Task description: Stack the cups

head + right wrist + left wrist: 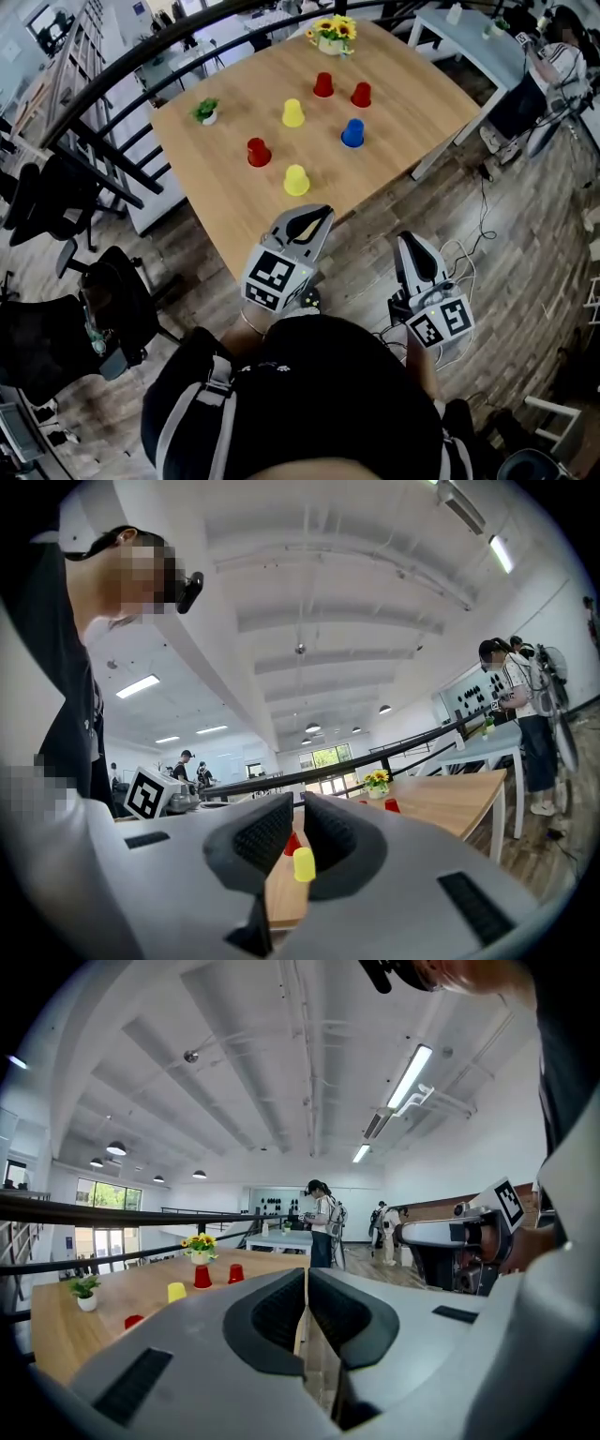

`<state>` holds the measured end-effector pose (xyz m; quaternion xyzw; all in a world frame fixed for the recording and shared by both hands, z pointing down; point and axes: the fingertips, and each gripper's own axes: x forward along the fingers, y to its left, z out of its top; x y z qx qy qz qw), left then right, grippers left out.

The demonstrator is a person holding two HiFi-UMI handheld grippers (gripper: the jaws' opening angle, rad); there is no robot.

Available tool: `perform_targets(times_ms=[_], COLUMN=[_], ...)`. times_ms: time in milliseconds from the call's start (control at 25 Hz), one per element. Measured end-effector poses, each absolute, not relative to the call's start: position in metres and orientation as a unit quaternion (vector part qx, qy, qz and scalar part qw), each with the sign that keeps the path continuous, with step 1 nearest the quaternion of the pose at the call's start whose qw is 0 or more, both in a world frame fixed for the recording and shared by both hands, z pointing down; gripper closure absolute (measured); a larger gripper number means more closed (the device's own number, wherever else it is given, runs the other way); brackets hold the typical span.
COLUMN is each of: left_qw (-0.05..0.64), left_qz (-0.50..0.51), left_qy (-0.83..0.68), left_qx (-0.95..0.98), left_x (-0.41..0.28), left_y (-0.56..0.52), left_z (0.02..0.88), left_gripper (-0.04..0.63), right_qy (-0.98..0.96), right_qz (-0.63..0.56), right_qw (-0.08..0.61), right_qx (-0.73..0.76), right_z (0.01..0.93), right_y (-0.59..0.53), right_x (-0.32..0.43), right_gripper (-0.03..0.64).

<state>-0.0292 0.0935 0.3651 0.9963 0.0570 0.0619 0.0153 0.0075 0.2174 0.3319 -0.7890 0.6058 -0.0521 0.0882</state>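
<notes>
Several small cups stand apart and upside down on the wooden table: a yellow cup nearest me, a red cup, a second yellow cup, a blue cup, and two red cups at the back. My left gripper hangs just off the table's near edge, jaws together and empty. My right gripper is over the floor, right of the table's corner, also closed on nothing. In the right gripper view, the near yellow cup shows through the thin slit between the jaws.
A sunflower pot sits at the table's far edge, and a small green plant at its left. A black railing runs along the left. Office chairs stand at left, cables lie on the floor at right. People stand by a white table.
</notes>
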Motion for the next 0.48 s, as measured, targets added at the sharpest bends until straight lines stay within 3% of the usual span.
perform_targets(times_ms=[480], left_qw=[0.007], left_qz=[0.061], left_qy=[-0.003], left_qx=[0.998], left_x=[-0.011], left_y=[0.033], left_z=[0.361], left_gripper=[0.574], right_qy=[0.66], right_qz=[-0.062], right_qw=[0.101], right_qx=[-0.742], right_z=[0.34], right_y=[0.145], right_x=[0.041], right_gripper=[0.586])
